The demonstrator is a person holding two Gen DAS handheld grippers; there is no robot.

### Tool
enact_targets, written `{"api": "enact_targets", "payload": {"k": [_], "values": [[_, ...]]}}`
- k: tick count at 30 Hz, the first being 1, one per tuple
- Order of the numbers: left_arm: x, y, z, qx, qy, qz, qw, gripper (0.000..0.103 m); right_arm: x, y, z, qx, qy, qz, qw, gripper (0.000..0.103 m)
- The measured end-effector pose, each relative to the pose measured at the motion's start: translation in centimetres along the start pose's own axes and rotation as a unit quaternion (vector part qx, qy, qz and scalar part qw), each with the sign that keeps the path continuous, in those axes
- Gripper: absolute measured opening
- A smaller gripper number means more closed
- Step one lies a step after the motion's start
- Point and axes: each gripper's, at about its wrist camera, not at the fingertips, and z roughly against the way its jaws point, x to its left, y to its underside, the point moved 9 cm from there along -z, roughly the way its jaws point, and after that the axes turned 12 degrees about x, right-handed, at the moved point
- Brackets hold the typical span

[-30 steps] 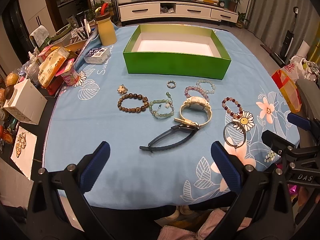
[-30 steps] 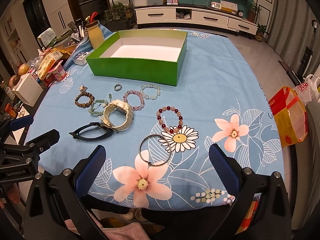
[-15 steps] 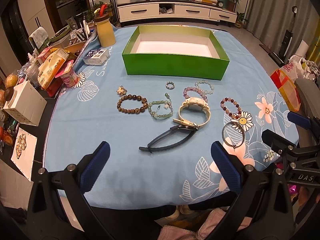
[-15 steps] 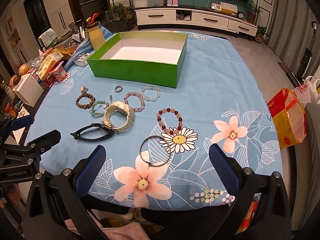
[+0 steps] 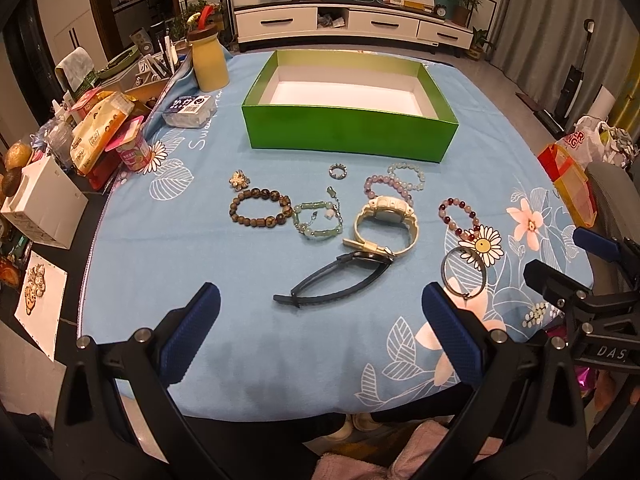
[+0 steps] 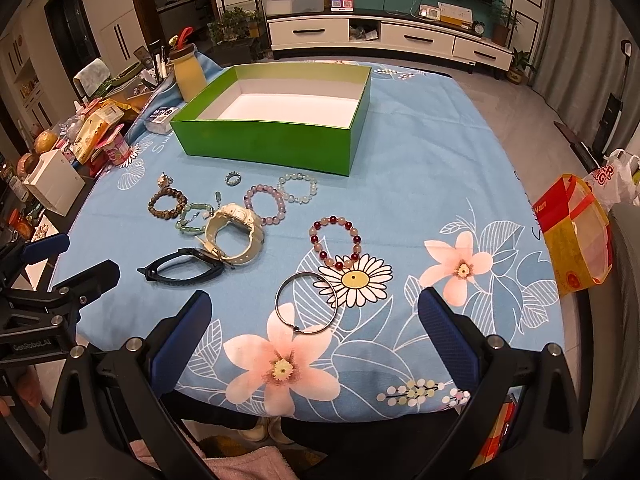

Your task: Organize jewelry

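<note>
Jewelry lies loose on the bench before the empty green box (image 6: 272,140). Metal bangle (image 6: 307,303) sits nearest, just ahead of the right gripper (image 6: 314,332); both grippers' fingers gape apart, empty.

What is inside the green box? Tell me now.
The green box shows only a bare white floor, no jewelry. The strip of floor just behind its near wall is hidden from both cameras.

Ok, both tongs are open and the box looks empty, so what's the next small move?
Probably lower the right tongs onto the metal bangle. It lies nearest to them, apart from the other pieces, and the green box holds nothing yet. The left tongs could wait, open, near the black band.
</note>
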Motion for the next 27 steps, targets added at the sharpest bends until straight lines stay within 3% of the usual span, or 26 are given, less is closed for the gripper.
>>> {"api": "enact_targets", "payload": {"k": [22,27], "values": [[-0.4,0.1,-0.9,0.001,0.02,0.005,0.9998,0.101,-0.4,0.3,-0.9,0.003,-0.008,-0.004,1.0,0.102],[-0.5,0.1,-1.7,0.003,0.045,0.012,0.9989,0.101,-0.4,0.3,-1.4,0.0,-0.025,-0.004,1.0,0.102]]}}
